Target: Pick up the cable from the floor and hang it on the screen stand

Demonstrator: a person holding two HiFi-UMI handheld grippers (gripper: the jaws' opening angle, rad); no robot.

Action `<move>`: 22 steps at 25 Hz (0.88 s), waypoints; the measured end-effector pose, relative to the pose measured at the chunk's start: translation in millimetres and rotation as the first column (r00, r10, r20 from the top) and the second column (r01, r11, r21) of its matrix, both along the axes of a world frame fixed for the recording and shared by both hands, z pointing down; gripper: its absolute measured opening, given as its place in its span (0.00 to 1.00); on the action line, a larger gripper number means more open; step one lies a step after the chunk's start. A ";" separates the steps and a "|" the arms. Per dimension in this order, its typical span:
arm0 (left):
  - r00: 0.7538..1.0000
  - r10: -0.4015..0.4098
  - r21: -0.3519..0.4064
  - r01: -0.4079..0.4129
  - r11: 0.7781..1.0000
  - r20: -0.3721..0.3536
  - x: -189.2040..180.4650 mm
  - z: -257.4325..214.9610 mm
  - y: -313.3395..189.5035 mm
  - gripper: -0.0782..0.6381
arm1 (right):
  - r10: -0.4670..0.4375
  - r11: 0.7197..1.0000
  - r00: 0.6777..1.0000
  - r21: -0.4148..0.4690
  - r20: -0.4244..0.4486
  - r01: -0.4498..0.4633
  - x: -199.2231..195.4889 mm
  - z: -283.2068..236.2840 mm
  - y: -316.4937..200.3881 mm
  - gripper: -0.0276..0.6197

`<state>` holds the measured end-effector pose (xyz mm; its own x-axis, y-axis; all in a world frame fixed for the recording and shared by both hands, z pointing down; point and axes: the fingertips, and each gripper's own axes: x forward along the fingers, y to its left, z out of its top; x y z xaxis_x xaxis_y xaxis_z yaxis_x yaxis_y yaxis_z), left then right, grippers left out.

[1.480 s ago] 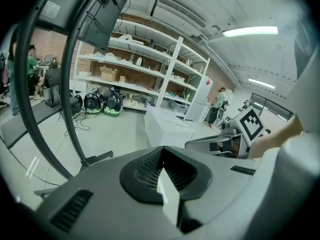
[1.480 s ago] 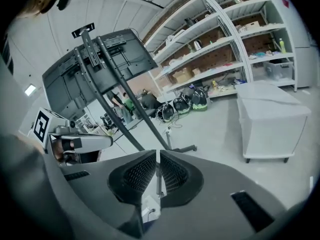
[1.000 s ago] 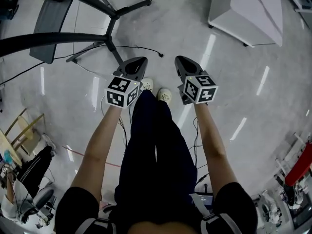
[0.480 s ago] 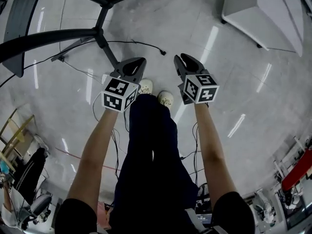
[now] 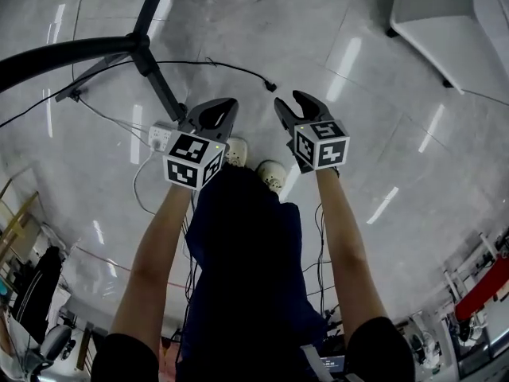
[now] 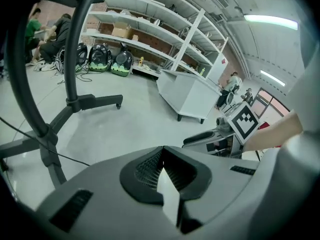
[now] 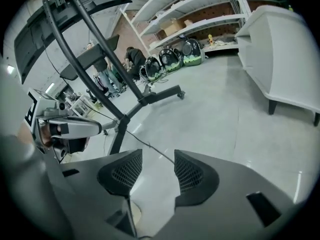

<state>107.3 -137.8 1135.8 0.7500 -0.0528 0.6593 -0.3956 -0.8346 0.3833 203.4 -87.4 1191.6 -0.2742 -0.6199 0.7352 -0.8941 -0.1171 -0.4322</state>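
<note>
A thin black cable lies on the pale floor and ends in a small plug ahead of both grippers. The black screen stand spreads its legs at the upper left. My left gripper is shut and empty, its tips over the floor near a stand leg. My right gripper is open; its jaws have just been opening and nothing is between them. In the right gripper view the cable runs on the floor beyond the gripper. The left gripper view shows the gripper with jaws meeting.
A white power strip with a white cord lies beside the stand leg. A white cabinet stands at the upper right. The person's shoes are just behind the grippers. Shelves and people are far off.
Both grippers have come down towards the floor and the cable. The right gripper's jaws have gone from shut to wide apart. The left jaws stay shut.
</note>
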 end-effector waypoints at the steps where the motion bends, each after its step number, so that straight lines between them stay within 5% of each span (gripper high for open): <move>1: 1.000 -0.002 -0.005 0.002 1.000 -0.002 0.3 12.6 -0.6 0.12 | -0.003 1.000 1.000 -0.006 0.001 0.003 -1.3 14.5 -0.1 0.35; 12: 1.000 0.007 -0.041 -0.007 0.999 -0.018 12.9 113.3 -4.4 0.12 | -0.098 0.994 0.993 -0.054 -0.063 0.094 -17.4 139.2 -11.5 0.36; 22: 0.999 -0.029 -0.085 0.028 0.996 -0.021 10.5 162.1 -13.7 0.12 | -0.128 0.989 0.988 -0.086 -0.086 0.121 -23.8 190.0 -16.3 0.36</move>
<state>117.8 -151.5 1297.9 0.7633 -0.0192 0.6458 -0.4095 -0.7875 0.4606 179.6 -103.7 1381.6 -0.2753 -0.5232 0.8065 -0.9390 -0.0335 -0.3423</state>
